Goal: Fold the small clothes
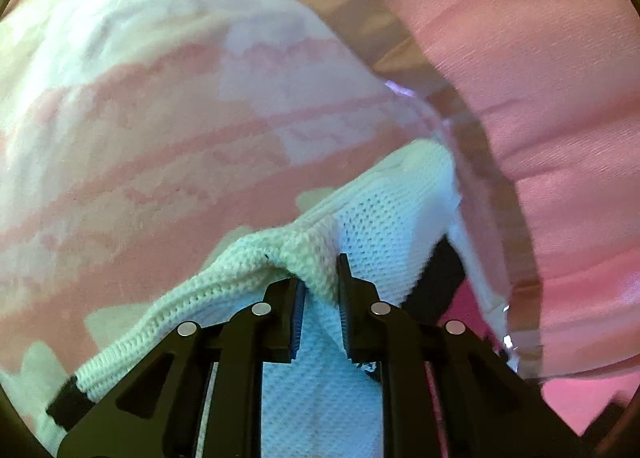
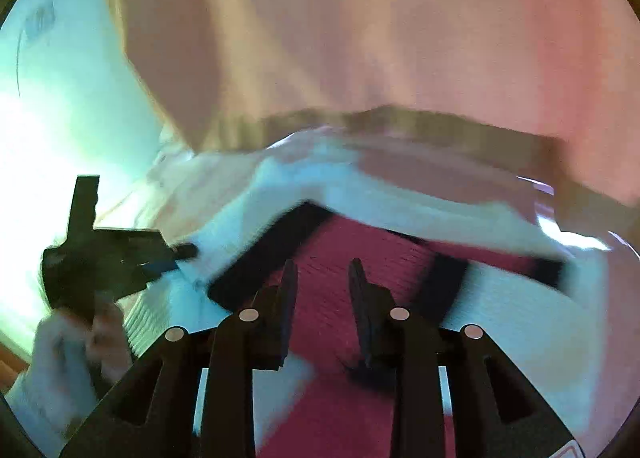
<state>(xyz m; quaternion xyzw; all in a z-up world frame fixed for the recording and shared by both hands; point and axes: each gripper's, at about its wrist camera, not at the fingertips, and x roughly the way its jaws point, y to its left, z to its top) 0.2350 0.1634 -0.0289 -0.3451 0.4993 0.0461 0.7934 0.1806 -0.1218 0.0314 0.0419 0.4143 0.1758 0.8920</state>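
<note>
A small knit garment in white (image 1: 384, 209) with black trim (image 1: 436, 270) fills the lower middle of the left wrist view. My left gripper (image 1: 320, 282) is shut on a raised fold of its white ribbed edge. In the blurred right wrist view the same garment shows a red panel (image 2: 340, 250) framed by black bands (image 2: 264, 250), with white knit (image 2: 512, 306) to the right. My right gripper (image 2: 323, 270) hangs open over the red panel with nothing between its fingers. The left gripper (image 2: 176, 254) shows at the left there, held by a hand (image 2: 72, 342).
A pink-and-white patterned cloth (image 1: 160, 117) lies under and behind the garment. A large pink fabric with a brown band (image 1: 480, 137) rises on the right. In the right wrist view that pink fabric (image 2: 360, 37) fills the top; a bright pale surface (image 2: 60, 117) lies left.
</note>
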